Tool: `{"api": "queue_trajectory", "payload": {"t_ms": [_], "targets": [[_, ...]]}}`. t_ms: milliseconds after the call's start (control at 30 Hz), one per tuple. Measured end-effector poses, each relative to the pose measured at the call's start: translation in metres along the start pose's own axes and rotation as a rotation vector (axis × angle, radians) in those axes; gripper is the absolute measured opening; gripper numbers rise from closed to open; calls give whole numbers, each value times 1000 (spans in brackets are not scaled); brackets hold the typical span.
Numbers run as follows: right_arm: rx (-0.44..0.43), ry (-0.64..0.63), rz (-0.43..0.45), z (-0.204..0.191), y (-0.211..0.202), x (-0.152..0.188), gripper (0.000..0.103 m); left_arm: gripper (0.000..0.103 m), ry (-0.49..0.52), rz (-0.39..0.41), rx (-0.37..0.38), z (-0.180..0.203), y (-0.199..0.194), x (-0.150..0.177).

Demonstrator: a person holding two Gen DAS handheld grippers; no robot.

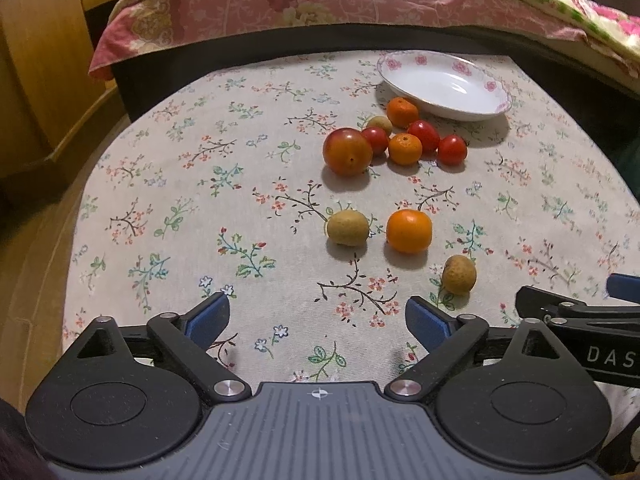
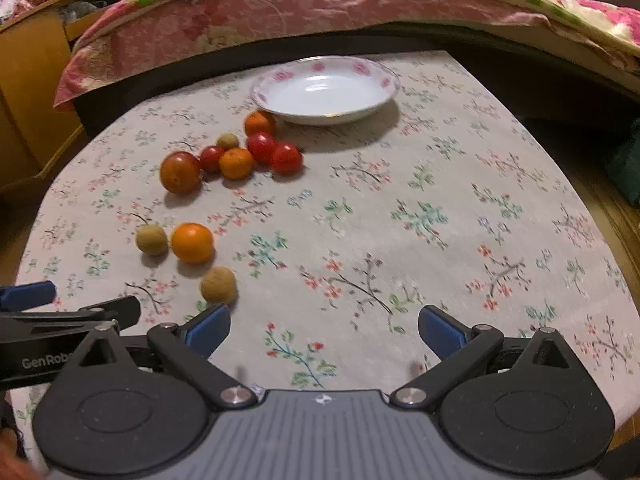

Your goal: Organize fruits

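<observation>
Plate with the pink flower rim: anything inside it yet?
No. The plate shows a bare white bowl in both views; all fruit sits on the tablecloth. Its near wall hides only a thin strip inside.

The fruits (image 1: 394, 144) are clustered on the tablecloth (image 1: 240, 240) just before the plate (image 1: 444, 82), three more scattered nearer.

A white plate (image 1: 442, 80) with pink roses on its rim sits empty at the far edge. Just beside it cluster 3 cherry tomatoes (image 1: 452, 150), 2 small oranges (image 1: 405, 149), a plum (image 1: 347, 152) and a longan (image 1: 379, 124). Nearer lie an orange (image 1: 409, 231) and 2 longans (image 1: 347, 228), apart.
</observation>
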State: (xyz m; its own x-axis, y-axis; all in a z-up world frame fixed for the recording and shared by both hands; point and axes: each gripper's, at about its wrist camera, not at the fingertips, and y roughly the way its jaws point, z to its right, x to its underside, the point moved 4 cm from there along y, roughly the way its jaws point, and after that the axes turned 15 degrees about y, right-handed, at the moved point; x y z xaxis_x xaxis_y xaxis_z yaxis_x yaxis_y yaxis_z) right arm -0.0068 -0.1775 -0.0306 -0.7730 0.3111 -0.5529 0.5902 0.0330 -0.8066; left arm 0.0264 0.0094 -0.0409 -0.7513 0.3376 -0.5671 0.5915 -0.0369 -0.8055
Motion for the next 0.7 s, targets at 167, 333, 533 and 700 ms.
{"api": "queue_trajectory", "payload": {"t_ms": [167, 333, 533, 700], "targets": [[-50, -33, -11, -12, 2, -5, 91, 93, 4, 9, -30, -5, -5, -6], [-92, -65, -48, -25, 13, -5, 80, 89, 68, 10, -57, -8, 0, -10], [-139, -114, -104, -35, 27, -5, 53, 82, 129, 5, -42, -6, 5, -10], [-192, -142, -134, -42, 35, -9, 46, 79, 134, 25, -14, -9, 5, -16]]}}
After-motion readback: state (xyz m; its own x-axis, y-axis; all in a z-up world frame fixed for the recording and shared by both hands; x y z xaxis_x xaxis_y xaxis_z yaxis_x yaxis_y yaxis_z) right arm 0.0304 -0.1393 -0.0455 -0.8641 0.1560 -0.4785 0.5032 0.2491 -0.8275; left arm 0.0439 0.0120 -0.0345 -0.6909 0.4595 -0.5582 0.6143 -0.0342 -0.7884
